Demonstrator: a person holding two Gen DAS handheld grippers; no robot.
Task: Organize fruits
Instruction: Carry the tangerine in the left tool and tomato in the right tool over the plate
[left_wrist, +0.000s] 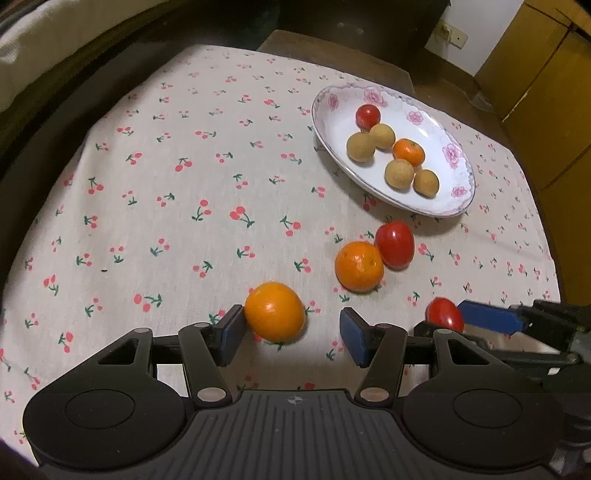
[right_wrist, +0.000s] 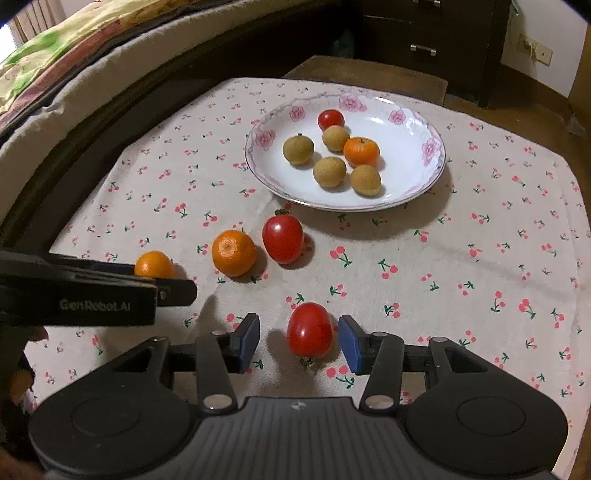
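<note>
Open left claw (left_wrist: 293, 334) around mandarin (left_wrist: 275, 312)

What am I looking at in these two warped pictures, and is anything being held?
A person holds one handheld two-finger tool in each hand; each tool carries a wide-angle camera looking forward past its own blue-padded jaws.

In the left tool's view, the left gripper stands with its jaws open around a small orange mandarin lying on the cherry-print tablecloth; one pad sits at its skin, the other is clear of it.

In the right tool's view, the right gripper is open around a red oval tomato, not touching. Nothing is lifted.

Another mandarin and tomato lie loose nearby. The white flower-rimmed plate holds four tan round fruits, one mandarin and one tomato.
</note>
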